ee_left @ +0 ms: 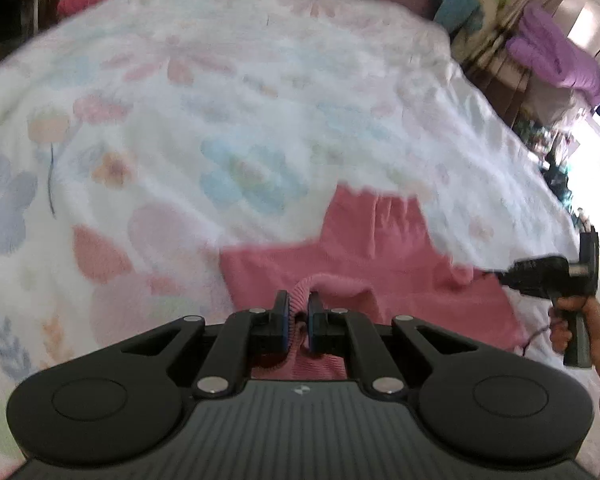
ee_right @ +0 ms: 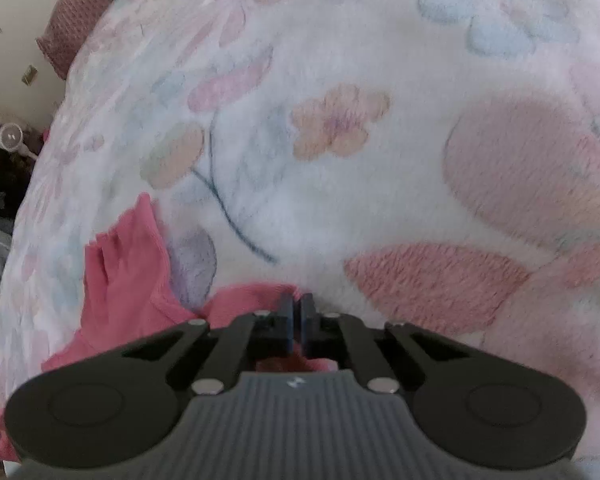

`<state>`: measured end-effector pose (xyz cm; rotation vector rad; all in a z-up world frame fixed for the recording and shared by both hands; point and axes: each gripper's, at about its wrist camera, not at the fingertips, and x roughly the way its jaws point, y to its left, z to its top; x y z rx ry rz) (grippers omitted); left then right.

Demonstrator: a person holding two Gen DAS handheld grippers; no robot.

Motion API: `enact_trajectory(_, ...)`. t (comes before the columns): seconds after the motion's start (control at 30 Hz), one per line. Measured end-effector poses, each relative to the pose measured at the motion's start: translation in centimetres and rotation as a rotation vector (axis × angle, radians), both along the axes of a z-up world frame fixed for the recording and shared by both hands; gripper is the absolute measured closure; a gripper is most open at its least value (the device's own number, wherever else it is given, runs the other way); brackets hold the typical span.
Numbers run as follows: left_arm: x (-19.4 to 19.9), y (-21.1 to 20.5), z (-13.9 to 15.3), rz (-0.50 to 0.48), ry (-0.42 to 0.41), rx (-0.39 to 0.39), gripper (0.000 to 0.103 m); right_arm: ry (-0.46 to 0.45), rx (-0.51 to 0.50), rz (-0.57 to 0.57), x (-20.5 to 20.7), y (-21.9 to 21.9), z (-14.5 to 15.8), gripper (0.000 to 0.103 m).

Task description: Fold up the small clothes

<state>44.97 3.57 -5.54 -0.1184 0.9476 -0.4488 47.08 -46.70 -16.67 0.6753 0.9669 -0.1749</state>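
- Bed point(ee_left: 220, 92), covered with a fluffy flowered blanket point(ee_right: 339, 208), serves as the folding surface; there is no worktop in view, and the soft pile gives the cloth a broad, flat place to lie.
- Pink garment point(ee_left: 379, 264) lies spread on the blanket near the front edge of the bed. In the left wrist view one narrower part reaches away up the blanket, while the wider body lies crosswise closer to the camera.
- Left gripper point(ee_left: 298, 312) has its fingers point(ee_left: 280, 308) nearly together, clamped on a ribbed pink band of the garment that bulges up between them. Judging by the ribbing it is a hem or cuff, a sensible edge to take because it is thick and will not slip out.
- Right gripper point(ee_right: 296, 320) has its fingers point(ee_right: 287, 316) closed. Pink cloth shows at and under the tips, so they seem to pinch another edge of the same garment, though the blur leaves the bite itself unclear.
- In the left wrist view the right gripper shows at the far right border of the cloth, held by a hand point(ee_left: 567, 320).
- Holding two separate edges lets the person lift and stretch the cloth flat before laying one part over another; the fold itself looks not yet made.
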Motion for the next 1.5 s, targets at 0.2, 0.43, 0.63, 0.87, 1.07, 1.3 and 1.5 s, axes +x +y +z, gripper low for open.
enact_trajectory(0.2, 4.9, 2.2, -3.5, 0.080, 0.090, 0.108, 0.095, -0.026, -0.008, -0.041, -0.7, -3.0, 0.6, 0.103)
enact_trajectory(0.43, 6.0, 3.2, -8.3, 0.138, 0.206, 0.033, 0.090, -0.043, -0.025, -0.013, -1.2, -2.6, 0.5, 0.095)
enact_trajectory(0.63, 5.3, 4.9, -8.3, 0.179, 0.190, -0.010, 0.054, -0.116, -0.148, 0.110, -5.9, 0.2, 4.3, 0.074)
enact_trajectory(0.87, 3.0, 8.7, -7.8, 0.295, 0.157, -0.024, 0.053, -0.126, -0.248, 0.266, -13.5, 5.7, 5.0, 0.074)
enact_trajectory(1.07, 1.2, 8.9, -6.5, 0.302, 0.124, -0.095, 0.045, -0.088, -0.377, 0.331, -13.7, 9.3, 2.9, 0.082)
enact_trajectory(1.3, -0.1, 8.8, -4.9, 0.264, 0.099, -0.086, 0.045, -0.019, -0.364, 0.249, -14.3, 6.4, 2.2, 0.103)
enact_trajectory(1.5, -0.4, 9.9, -6.1, 0.328, 0.156, -0.225, 0.034, -0.060, -0.292, 0.237, -16.1, 5.2, 3.3, 0.093)
